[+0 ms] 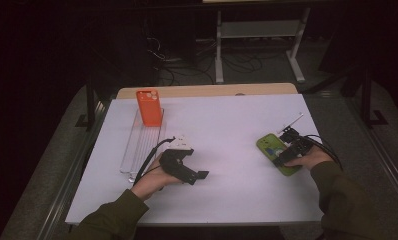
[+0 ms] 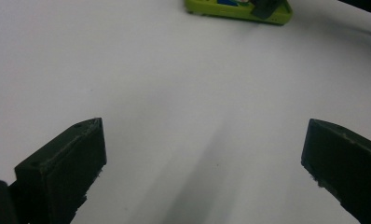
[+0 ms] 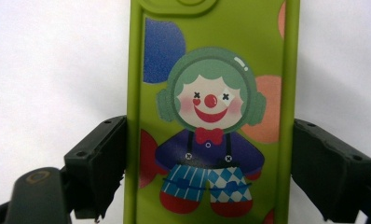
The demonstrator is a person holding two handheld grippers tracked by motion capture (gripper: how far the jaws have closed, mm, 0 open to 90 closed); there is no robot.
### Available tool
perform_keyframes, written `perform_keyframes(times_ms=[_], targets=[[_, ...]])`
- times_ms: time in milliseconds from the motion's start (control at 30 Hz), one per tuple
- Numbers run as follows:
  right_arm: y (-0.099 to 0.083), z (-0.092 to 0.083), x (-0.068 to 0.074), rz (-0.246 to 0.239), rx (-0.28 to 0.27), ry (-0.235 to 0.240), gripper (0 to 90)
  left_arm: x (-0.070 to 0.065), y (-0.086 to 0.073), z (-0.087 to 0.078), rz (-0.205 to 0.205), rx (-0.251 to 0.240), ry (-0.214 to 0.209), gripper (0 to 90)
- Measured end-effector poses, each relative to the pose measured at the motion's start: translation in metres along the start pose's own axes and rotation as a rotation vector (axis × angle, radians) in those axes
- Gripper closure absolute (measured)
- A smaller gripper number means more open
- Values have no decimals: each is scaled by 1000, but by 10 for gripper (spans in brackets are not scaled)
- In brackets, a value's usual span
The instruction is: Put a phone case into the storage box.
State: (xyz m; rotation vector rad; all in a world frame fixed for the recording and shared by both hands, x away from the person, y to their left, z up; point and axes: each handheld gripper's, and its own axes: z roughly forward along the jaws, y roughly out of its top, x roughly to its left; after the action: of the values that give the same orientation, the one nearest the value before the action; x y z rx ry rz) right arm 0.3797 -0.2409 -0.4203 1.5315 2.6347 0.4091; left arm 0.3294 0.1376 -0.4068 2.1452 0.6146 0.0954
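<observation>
**Closing on the green phone case**

On the white table [image 1: 227, 190], seen from the high view, my right gripper [image 1: 288, 150] is over the green phone case [image 1: 274, 150], which lies flat near the right edge. My left gripper [image 1: 187, 170] rests well apart from it, near the middle. An orange phone case [image 1: 149, 106] stands upright at the far end of a clear rack [image 1: 137, 145] on the left side.

In the left gripper view, the jaws stand wide open with nothing between them, and the green case [image 2: 230, 10] is far ahead on the table.

In the right gripper view, the case [image 3: 211, 116] with its clown picture lies between my two jaws. They sit just beside its long edges; whether the pads already press on it I cannot tell.

I judge that I am at the grasping step. Next I should close firmly on both edges, keep the case level while lifting, and probably carry it toward the rack.
</observation>
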Motion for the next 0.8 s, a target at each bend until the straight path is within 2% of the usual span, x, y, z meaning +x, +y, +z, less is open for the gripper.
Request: perform_keyframes(times_ms=[167,333,433,533,700,800], targets=[[4,-8,5,-63,-9,20,154,0,10,-6,46,13,-11,0],[10,-20,13,-137,-24,39,154,5,20,-12,57,15,-17,0],[14,-26,20,-197,-26,41,154,7,25,-13,100,29,-20,0],[19,-31,28,-281,-24,56,154,6,32,-13,136,49,-46,0],[26,-36,40,-379,-12,64,154,2,42,-9,182,93,-69,0],[30,-39,48,-431,-6,81,155,0,47,-8,228,114,-89,0]])
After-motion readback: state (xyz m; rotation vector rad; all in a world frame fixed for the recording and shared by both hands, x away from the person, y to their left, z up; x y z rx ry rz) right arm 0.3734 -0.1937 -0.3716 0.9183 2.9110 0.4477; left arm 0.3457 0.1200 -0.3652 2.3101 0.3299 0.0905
